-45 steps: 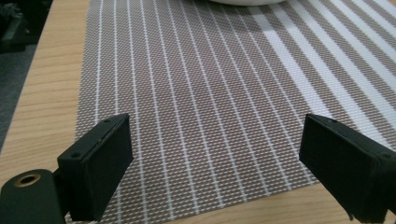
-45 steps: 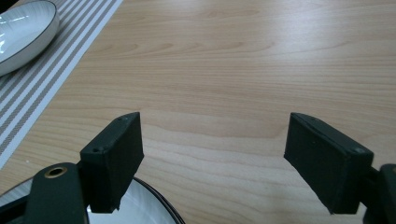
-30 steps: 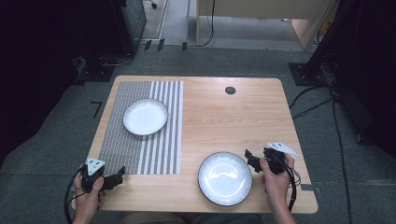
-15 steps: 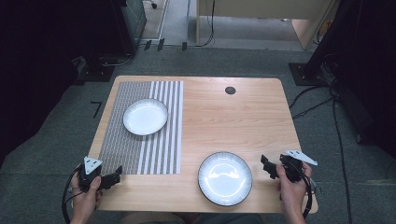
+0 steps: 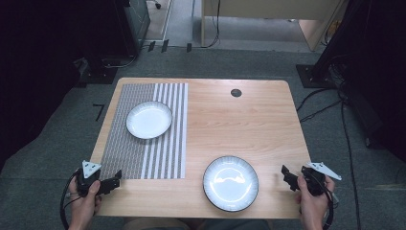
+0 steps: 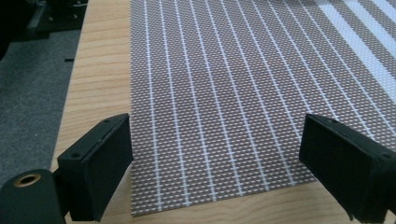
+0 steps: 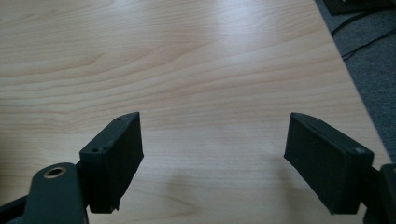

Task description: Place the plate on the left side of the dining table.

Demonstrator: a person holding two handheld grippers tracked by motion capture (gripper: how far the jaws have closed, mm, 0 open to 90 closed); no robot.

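The left hand-held gripper (image 5: pixel 114 183) sits at the lower left of the high view, by the near corner of the striped mat (image 5: pixel 143 148). Its jaws are spread wide with nothing between them. The right hand-held gripper (image 5: pixel 287 176) is at the lower right, over bare wood of the bench (image 5: pixel 239 124), jaws also spread wide. The dark-rimmed plate (image 5: pixel 231 183) lies near it, at lower middle. A white plate (image 5: pixel 149 120) rests on the mat, upper left.
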